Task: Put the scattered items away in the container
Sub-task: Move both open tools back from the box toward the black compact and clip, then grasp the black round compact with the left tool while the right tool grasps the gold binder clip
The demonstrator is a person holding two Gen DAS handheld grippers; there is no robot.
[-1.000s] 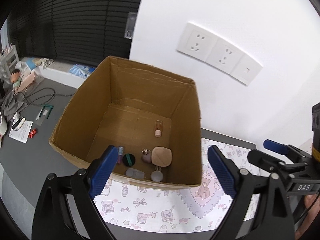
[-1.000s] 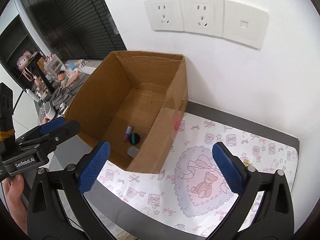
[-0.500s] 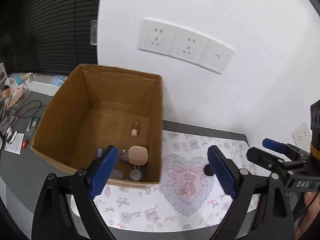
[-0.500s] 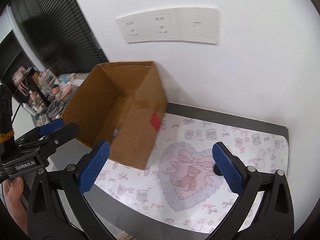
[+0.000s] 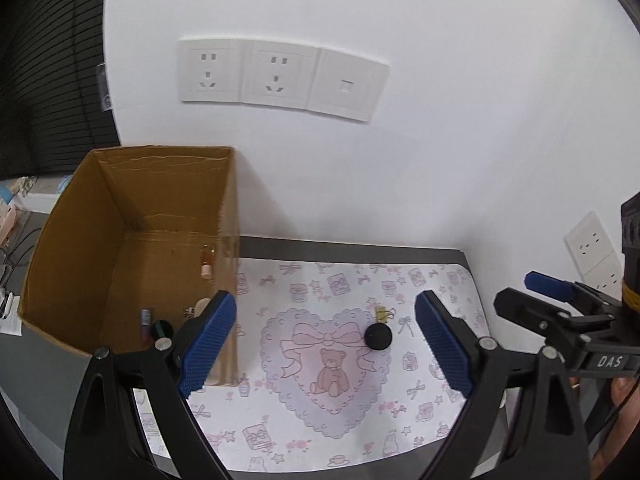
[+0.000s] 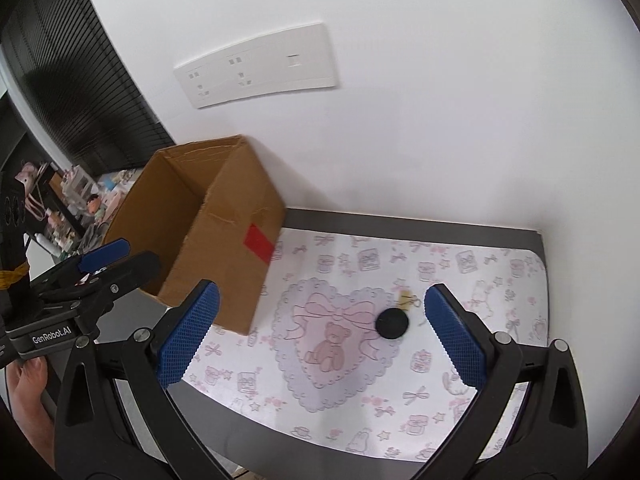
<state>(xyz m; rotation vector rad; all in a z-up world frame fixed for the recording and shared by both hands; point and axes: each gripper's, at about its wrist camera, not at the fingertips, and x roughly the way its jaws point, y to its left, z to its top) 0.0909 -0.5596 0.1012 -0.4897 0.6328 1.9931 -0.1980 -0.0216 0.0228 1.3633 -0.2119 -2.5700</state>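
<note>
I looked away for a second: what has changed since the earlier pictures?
Both grippers swung right, away from the cardboard box toward the patterned mat. The left gripper and right gripper now face a black round item and a small yellow clip beside it, neither visible a second ago. Nothing was taken hold of or let go. Both grippers stayed open and empty; the box and its contents did not move.

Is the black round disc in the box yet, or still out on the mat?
Out. The black disc lies on the patterned mat, right of the cardboard box, beside a small yellow clip.
</note>
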